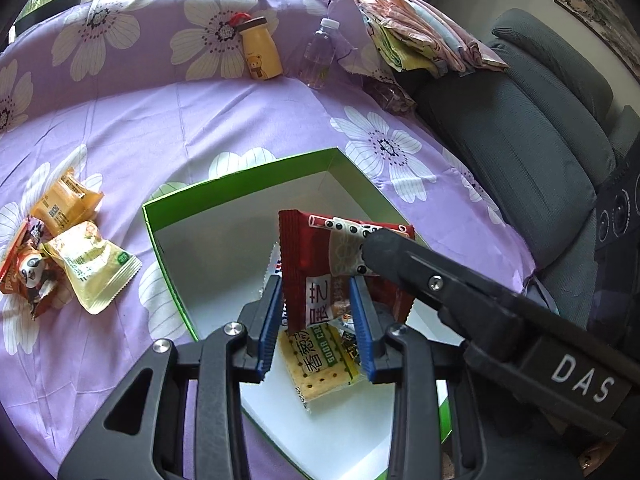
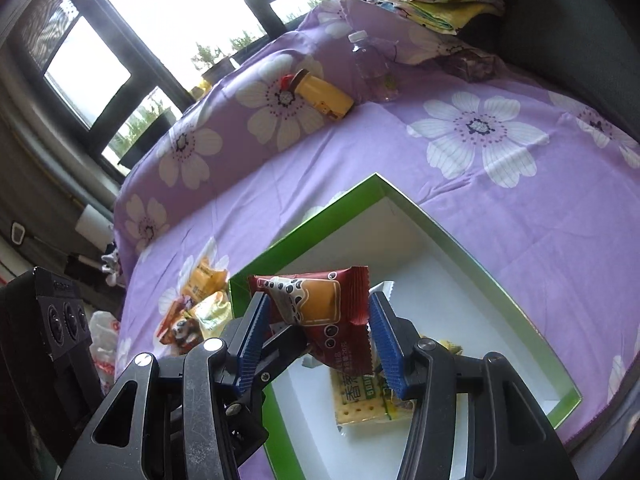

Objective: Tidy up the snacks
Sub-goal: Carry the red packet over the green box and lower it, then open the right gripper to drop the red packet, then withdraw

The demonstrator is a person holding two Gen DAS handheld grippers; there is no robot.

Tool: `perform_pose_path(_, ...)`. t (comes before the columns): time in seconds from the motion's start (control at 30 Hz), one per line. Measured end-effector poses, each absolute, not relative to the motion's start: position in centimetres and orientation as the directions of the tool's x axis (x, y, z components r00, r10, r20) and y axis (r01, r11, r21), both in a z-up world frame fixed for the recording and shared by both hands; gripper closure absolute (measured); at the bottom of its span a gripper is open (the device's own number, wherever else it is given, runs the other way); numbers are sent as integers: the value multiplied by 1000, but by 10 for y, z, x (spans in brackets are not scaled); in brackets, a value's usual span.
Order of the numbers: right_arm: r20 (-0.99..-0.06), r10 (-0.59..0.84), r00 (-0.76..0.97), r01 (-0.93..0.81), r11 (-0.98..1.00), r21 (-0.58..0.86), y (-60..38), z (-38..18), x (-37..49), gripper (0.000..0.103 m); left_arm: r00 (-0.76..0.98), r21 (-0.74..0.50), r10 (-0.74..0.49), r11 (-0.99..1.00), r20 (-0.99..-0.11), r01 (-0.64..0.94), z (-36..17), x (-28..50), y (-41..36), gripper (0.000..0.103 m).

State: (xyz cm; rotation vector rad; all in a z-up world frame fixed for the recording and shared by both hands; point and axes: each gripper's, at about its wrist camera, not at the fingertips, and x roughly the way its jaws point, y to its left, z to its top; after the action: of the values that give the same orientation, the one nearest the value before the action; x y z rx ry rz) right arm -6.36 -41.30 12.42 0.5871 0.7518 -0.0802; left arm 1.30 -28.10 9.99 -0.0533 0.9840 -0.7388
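Note:
A red snack packet (image 1: 308,256) (image 2: 320,300) hangs over an open green box (image 1: 240,172) (image 2: 304,236) with a white inside. In the left wrist view my left gripper (image 1: 316,320) is shut on the packet's lower part, blue pads against it. My right gripper (image 2: 318,332) is shut on the same packet, its pads at the packet's two side edges. One right finger (image 1: 400,252) lies across the packet's upper right corner. A left finger (image 2: 280,344) reaches under the packet from the lower left. A cracker packet (image 1: 320,364) (image 2: 360,400) lies on the box floor below.
Three loose snack packets (image 1: 80,248) (image 2: 196,300) lie on the purple flowered cloth left of the box. A yellow bottle (image 1: 260,50) and a clear water bottle (image 1: 320,56) lean at the back. Folded cloths (image 1: 420,40) rest on a grey seat (image 1: 520,140) to the right.

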Motion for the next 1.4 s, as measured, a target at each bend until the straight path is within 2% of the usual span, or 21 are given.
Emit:
perform_pose_path(0.5, -731, 75, 678, 354, 839, 414, -426, 108, -59, 49, 310, -354, -575, 760, -758, 545, 87, 12, -305, 71)
perform_pose_path(1.07, -752, 92, 652, 394, 807, 440, -443, 94, -56, 49, 268, -384, -593, 742, -760, 550, 80, 12, -313, 70)
perform_pose_path(1.3, -755, 37, 654, 405, 826, 391, -437, 104, -61, 49, 256, -423, -620, 729, -742, 538, 88, 10, -296, 68)
perform_pose_path(1.4, -745, -3, 667, 415, 832, 368, -434, 112, -64, 48, 266, -441, -633, 727, -727, 527, 98, 8, -280, 61)
